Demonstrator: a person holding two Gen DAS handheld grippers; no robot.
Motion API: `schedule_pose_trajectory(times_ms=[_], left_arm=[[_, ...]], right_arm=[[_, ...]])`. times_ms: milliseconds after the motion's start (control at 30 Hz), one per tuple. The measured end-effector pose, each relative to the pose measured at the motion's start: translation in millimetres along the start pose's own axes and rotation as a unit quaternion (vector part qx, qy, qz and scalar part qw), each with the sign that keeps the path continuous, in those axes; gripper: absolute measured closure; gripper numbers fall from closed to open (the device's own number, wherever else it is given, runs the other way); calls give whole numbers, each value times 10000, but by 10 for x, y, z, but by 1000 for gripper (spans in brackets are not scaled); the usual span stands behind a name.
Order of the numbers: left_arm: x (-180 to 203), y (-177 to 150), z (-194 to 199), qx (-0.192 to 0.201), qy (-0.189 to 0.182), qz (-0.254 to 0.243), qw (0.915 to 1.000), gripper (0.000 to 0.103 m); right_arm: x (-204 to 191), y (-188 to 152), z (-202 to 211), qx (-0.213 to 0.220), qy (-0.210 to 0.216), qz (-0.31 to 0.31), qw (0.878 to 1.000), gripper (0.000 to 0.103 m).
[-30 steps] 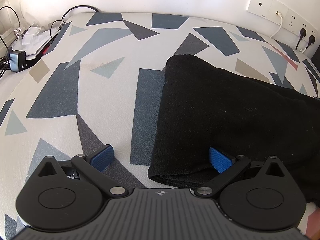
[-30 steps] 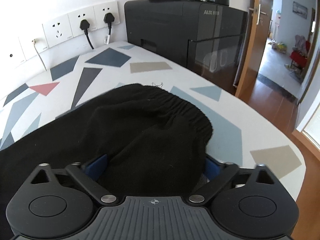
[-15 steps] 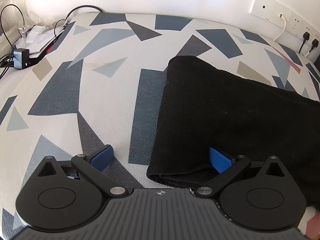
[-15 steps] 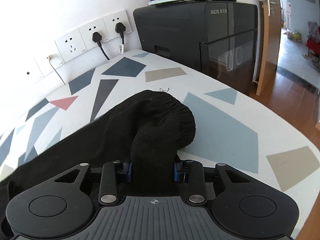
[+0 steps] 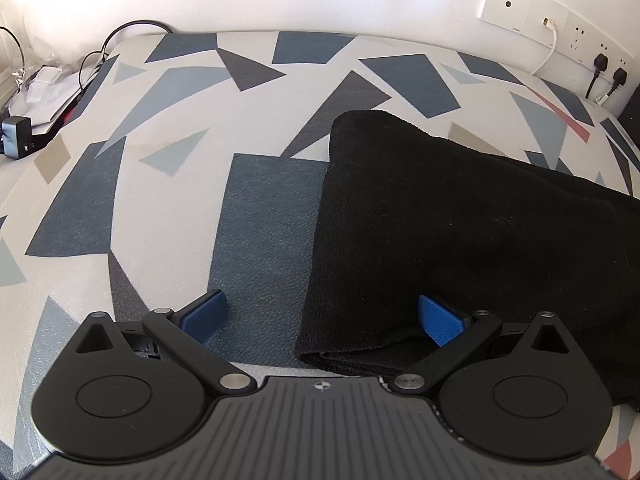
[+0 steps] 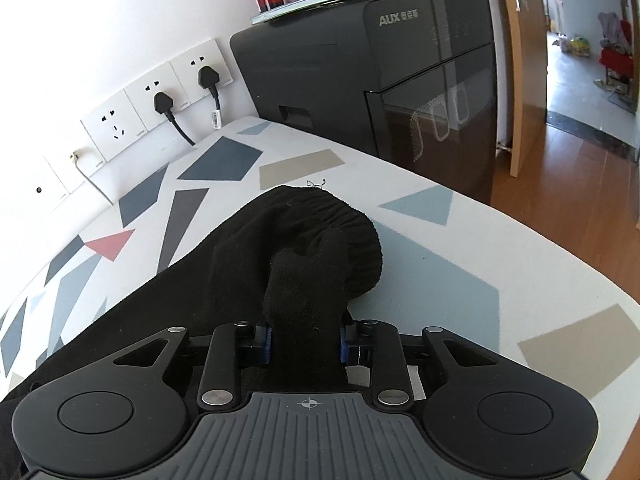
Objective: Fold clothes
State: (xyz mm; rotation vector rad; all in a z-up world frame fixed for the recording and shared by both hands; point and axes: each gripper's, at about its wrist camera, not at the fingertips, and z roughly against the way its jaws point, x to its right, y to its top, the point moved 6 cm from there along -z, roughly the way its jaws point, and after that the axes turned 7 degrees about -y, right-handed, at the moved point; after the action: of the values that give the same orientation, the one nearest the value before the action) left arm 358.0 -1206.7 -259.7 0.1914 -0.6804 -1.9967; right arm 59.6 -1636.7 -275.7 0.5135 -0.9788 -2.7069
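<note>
Our right gripper (image 6: 306,338): jaws clamped on ribbed end of long black knit garment (image 6: 312,248), bunched at 12 o'clock over patterned geometric tabletop (image 6: 460,272). Our left gripper (image 5: 320,312): jaws apart, straddling garment's other end (image 5: 440,220), one pad on cloth at 1 o'clock. We judge: close left on all layers, lift both ends level, keep edges aligned.

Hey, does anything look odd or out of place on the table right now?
One small thing: loose threads stick up from the bunched waistband end of the black garment, which the right gripper pinches. Otherwise nothing looks spilled or damaged.
</note>
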Motion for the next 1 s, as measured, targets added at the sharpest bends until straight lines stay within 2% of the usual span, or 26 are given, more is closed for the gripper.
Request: schedule_pose_trajectory(times_ms=[533, 800, 1000], left_arm=[[94, 29, -26, -154, 9, 67, 9999, 0], [117, 16, -16, -282, -70, 27, 9996, 0], [164, -32, 14, -424, -207, -141, 9988, 0]], right_arm=[[103, 70, -52, 17, 4, -189, 9998, 79], [314, 111, -107, -141, 476, -967, 9941, 80], [345, 147, -133, -166, 425, -1012, 9938, 80]])
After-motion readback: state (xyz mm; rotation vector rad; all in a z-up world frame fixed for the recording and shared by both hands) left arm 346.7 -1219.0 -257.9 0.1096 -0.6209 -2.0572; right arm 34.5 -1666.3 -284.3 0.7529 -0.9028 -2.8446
